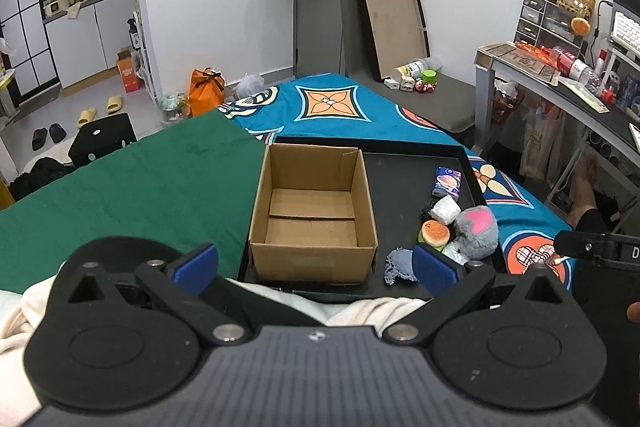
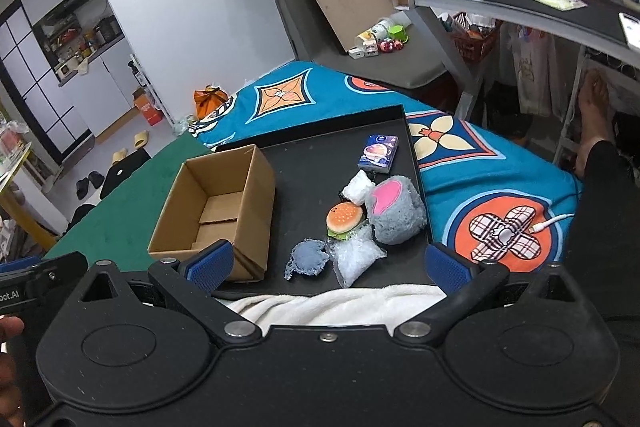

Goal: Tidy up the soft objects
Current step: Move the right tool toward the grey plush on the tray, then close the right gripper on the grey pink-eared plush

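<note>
An empty cardboard box stands at the left of a black tray. To its right lie a grey plush paw with a pink pad, a burger toy, a white soft lump, a blue-grey knitted piece, a clear plastic bag and a tissue pack. My left gripper is open, near the box's front. My right gripper is open, short of the soft things.
The tray lies on a blue patterned blanket beside a green cloth. A white fleece lies at the tray's near edge. A desk stands to the right, with a person's foot under it.
</note>
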### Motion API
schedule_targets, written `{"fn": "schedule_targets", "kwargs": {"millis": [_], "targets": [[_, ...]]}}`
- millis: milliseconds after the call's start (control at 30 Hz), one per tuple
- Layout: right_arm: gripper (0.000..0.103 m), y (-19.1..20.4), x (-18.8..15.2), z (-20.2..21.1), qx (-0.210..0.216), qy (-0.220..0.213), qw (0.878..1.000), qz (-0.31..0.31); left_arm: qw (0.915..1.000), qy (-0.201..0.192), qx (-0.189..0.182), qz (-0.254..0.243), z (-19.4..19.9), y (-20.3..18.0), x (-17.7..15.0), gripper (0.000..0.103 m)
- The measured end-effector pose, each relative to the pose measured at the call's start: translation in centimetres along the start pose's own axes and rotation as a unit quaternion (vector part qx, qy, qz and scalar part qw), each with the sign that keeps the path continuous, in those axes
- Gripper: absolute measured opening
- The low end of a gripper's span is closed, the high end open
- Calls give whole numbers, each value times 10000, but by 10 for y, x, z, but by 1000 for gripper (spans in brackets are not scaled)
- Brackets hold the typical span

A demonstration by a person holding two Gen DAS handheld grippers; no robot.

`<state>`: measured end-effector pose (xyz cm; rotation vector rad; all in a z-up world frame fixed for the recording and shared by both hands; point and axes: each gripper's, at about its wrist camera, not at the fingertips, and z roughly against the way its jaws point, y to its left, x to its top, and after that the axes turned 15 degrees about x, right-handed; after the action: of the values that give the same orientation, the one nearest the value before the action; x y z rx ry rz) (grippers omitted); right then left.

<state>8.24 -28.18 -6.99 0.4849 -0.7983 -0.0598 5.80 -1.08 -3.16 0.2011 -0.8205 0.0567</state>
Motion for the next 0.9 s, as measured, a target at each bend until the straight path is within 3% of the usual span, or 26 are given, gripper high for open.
{"fn": "schedule_targets", "kwargs": {"millis": [433, 900], "targets": [[103, -2, 7, -55, 64, 307, 9995, 65, 9995, 232, 222, -7, -57, 7, 7, 102], [101, -32, 17, -87, -119, 193, 9997, -32, 9988, 449, 183, -56, -113, 11, 19, 100]]}}
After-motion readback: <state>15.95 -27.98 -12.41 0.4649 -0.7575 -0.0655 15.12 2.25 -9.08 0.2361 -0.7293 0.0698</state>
